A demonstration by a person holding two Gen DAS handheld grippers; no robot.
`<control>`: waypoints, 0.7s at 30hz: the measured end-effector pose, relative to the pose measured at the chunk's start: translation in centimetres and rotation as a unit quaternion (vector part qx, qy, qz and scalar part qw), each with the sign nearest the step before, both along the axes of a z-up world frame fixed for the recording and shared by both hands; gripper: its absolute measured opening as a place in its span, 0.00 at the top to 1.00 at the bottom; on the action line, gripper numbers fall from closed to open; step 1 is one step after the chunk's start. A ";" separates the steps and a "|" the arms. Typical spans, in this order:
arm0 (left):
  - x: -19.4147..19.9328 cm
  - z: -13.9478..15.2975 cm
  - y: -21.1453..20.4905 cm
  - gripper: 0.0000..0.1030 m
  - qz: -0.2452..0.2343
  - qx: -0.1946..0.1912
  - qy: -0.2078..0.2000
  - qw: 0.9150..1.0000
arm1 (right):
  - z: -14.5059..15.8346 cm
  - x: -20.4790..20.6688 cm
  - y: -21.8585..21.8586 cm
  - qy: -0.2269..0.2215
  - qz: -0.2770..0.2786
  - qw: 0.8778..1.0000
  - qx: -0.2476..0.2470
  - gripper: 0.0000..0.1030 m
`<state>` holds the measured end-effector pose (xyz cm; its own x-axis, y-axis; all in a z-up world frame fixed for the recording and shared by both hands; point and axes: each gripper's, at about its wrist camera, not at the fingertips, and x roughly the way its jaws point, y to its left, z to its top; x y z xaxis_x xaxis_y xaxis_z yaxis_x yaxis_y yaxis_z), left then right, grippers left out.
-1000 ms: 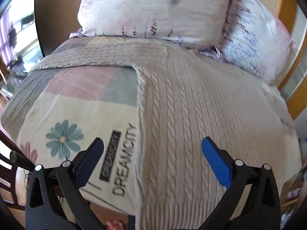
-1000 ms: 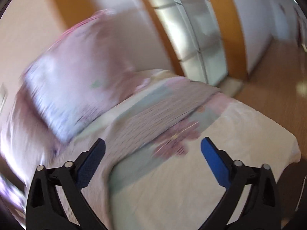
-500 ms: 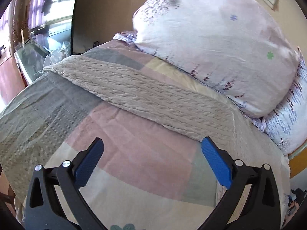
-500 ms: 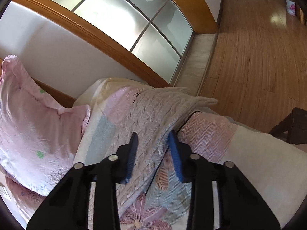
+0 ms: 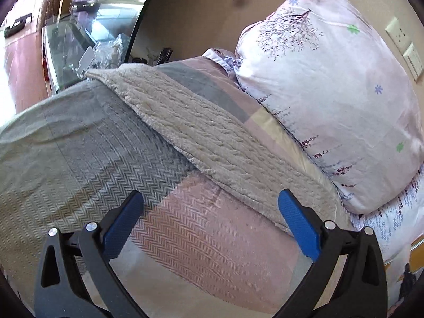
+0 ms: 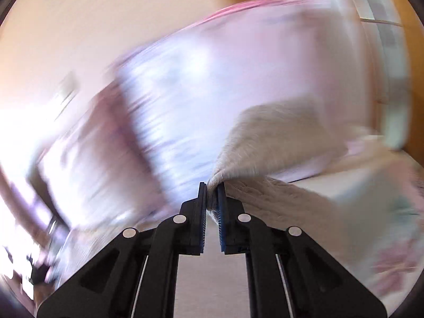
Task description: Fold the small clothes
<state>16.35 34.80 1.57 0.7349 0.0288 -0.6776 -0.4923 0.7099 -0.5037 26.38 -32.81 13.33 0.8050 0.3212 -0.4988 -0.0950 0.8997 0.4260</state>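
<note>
A beige cable-knit sweater [image 5: 212,137] lies on the patchwork bedspread [image 5: 79,153], one sleeve stretching toward the far left edge of the bed. My left gripper [image 5: 209,217] is open and empty, low over the bedspread just in front of that sleeve. My right gripper [image 6: 211,185] is shut on an edge of the same beige sweater [image 6: 270,143] and holds it lifted off the bed. The right wrist view is heavily blurred by motion.
Two pink floral pillows [image 5: 331,92] stand at the head of the bed, against the wall. A glass cabinet [image 5: 79,42] with clutter sits beyond the bed's far left edge. Wall switches [image 5: 405,47] are at upper right. The pillows [image 6: 212,92] appear blurred in the right wrist view.
My right gripper has closed on the sweater's edge and lifted it, swinging fast. My left gripper has moved closer to the sleeve, still open.
</note>
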 end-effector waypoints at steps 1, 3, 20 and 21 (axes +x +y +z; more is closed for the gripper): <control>-0.1 0.1 0.2 0.02 0.007 -0.005 -0.005 1.000 | -1.3 0.6 4.7 0.026 0.076 0.997 0.003 0.91; 0.2 0.0 0.9 0.02 0.013 -0.021 -0.004 1.000 | -3.9 0.9 11.0 0.081 0.175 0.981 0.011 0.87; 3.0 -1.4 11.0 0.64 0.116 -0.126 -0.007 0.985 | -7.0 -3.4 -0.8 0.116 0.026 0.992 0.030 0.26; 3.7 -1.0 11.0 0.65 0.110 -0.111 0.005 0.988 | -7.4 -3.6 -1.2 0.119 0.023 0.992 0.034 0.26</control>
